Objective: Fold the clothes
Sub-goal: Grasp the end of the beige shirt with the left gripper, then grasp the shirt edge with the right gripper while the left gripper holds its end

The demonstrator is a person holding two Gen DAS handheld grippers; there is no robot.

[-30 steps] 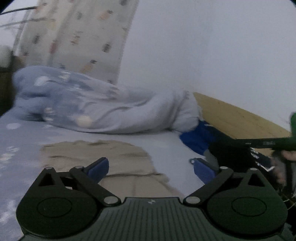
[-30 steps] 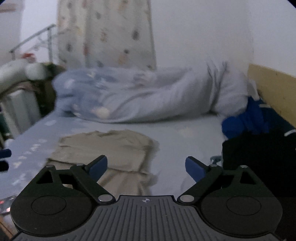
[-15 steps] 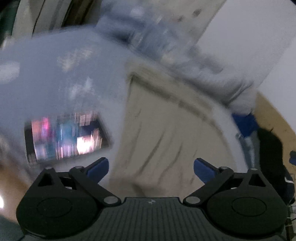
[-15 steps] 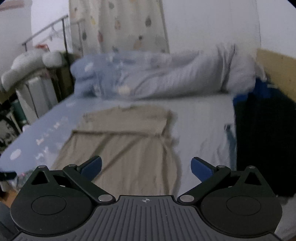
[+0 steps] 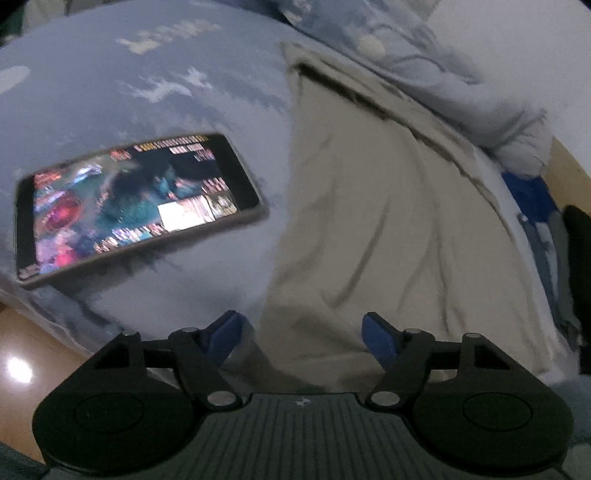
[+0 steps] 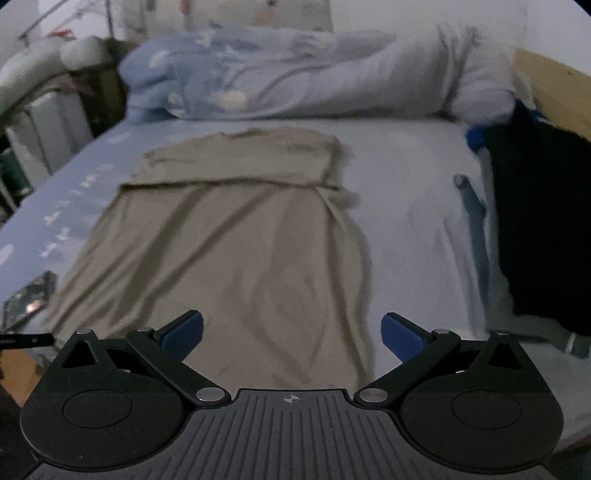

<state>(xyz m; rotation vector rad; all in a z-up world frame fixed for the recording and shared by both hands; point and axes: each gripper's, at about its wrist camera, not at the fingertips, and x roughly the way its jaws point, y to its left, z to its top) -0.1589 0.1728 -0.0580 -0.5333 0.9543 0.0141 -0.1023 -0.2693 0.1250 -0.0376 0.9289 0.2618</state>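
Left wrist view now looks down at the beige garment [image 5: 369, 229] spread on the bed [image 5: 110, 74], where a second ago it faced the wall. The left claw [image 5: 301, 338] is closing over its near hem beside the phone [image 5: 136, 206], nothing pinched yet. The right claw [image 6: 291, 332] hangs spread wide above the same hem, so a fold looks imminent.

I see a bed [image 6: 413, 206] with a pale blue printed sheet, a rumpled duvet [image 6: 295, 85] heaped at its far end, a wooden headboard [image 6: 554, 92] right, a patterned curtain [image 6: 258, 14] on the far white wall, and wooden floor [image 5: 26, 354] catching a glare near left.
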